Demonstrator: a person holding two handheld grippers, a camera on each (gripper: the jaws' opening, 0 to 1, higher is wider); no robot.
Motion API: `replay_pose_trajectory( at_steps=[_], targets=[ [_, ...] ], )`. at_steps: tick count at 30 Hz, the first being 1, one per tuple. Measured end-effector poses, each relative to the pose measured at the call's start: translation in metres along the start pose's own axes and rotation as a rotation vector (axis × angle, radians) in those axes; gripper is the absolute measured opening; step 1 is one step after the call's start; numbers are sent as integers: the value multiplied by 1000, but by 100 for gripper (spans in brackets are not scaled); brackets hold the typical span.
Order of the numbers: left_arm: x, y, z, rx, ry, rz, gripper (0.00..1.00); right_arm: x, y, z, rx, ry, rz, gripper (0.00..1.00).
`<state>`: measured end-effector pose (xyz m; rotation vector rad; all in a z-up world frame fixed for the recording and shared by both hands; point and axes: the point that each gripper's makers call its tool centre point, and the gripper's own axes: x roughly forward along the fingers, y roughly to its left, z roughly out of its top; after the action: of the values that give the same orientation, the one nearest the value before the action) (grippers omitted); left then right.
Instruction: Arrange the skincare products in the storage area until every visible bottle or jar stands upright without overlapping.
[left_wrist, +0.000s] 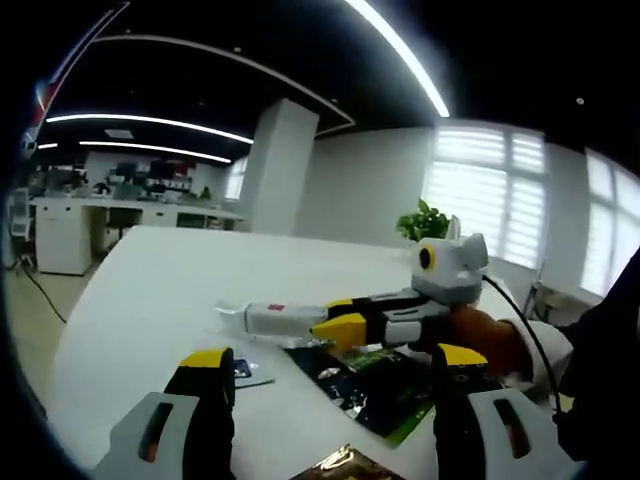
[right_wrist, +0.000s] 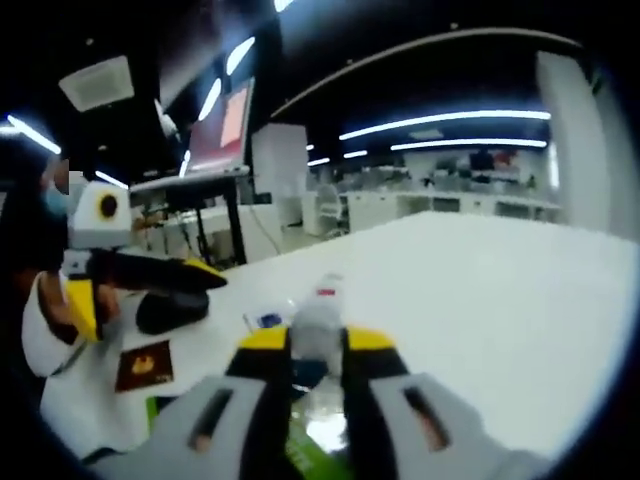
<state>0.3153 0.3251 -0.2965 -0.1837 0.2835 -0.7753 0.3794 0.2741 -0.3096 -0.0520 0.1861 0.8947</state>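
A white tube with a red label (left_wrist: 268, 318) is held lying level above the white table (left_wrist: 150, 290). My right gripper (left_wrist: 327, 318) comes in from the right of the left gripper view and is shut on the tube's end. In the right gripper view the tube (right_wrist: 316, 318) sticks out forward between the yellow-tipped jaws of my right gripper (right_wrist: 316, 342). My left gripper (left_wrist: 333, 358) stands open just in front of the tube, with nothing between its fingers. It also shows as the left gripper (right_wrist: 190, 290) at the left of the right gripper view.
A dark green packet (left_wrist: 372, 388) lies flat on the table under the tube. A small card (left_wrist: 246, 372) and a brown-gold sachet (right_wrist: 143, 365) lie beside it. A potted plant (left_wrist: 425, 221) stands at the table's far side. A person's sleeve (left_wrist: 610, 360) is at the right.
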Motion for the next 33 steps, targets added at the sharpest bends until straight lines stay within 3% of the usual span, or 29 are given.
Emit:
replay_pose_trajectory(
  at_steps=[7,12,16,20,24,29,33],
  targets=[
    [-1,-1,2,-6,-12,-3,83,-4,4,18,-18,-80,13,16],
    [-3,-3,12,-60,-76,-32,81,-10,12,28,-36,-135,41,16],
    [-5,-4,19,-85,-113,-45,81,-14,12,31,-32,-144,37,16],
    [-3,-6,17,-98,-109,-53,81,-19,17,38,-49,-172,44,15],
    [0,-11,16,-132,-111,-89,81,-22,22,41,-43,-192,54,16],
    [0,-21,27,-205,-179,-155,81,-27,31,49,-42,-232,87,16],
    [1,-23,28,-232,-189,-174,81,-29,37,51,-43,-249,96,16]
  ],
)
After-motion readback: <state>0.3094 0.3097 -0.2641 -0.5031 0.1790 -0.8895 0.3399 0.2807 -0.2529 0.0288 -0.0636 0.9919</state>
